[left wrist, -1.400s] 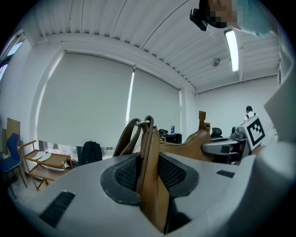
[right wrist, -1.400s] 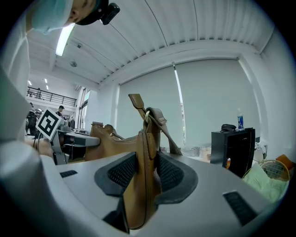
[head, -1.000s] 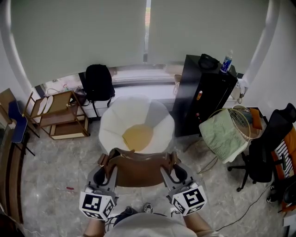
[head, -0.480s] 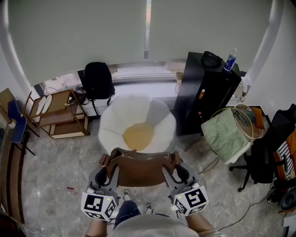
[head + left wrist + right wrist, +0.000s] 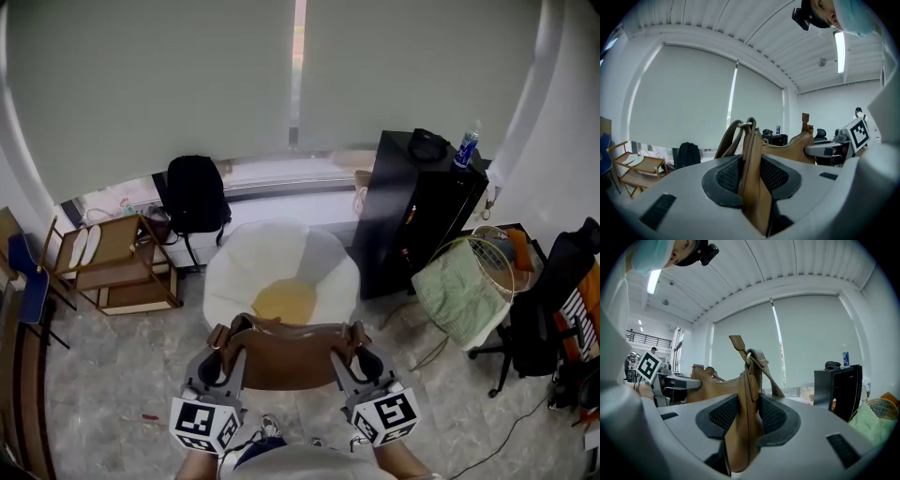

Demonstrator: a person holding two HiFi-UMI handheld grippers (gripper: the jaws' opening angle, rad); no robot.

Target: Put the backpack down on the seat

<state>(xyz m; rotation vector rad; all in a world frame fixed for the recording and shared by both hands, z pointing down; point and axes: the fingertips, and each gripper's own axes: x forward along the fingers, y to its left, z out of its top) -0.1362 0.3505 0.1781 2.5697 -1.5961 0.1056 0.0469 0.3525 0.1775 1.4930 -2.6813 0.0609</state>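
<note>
Back left, a black backpack (image 5: 195, 195) leans at the window ledge, well apart from us. We carry a brown leather handbag (image 5: 286, 349) level. The left gripper (image 5: 221, 354) pinches its left end and the right gripper (image 5: 356, 352) its right end, pads pressed on the leather. The bag hangs at the near rim of the white tub chair (image 5: 230, 272), short of the yellow seat cushion (image 5: 286, 300).

Grey marbled floor (image 5: 103, 384) bearing a white tub seat (image 5: 234, 272), wooden rack (image 5: 117, 264), black cabinet (image 5: 412, 225) and office chair (image 5: 539, 323).
</note>
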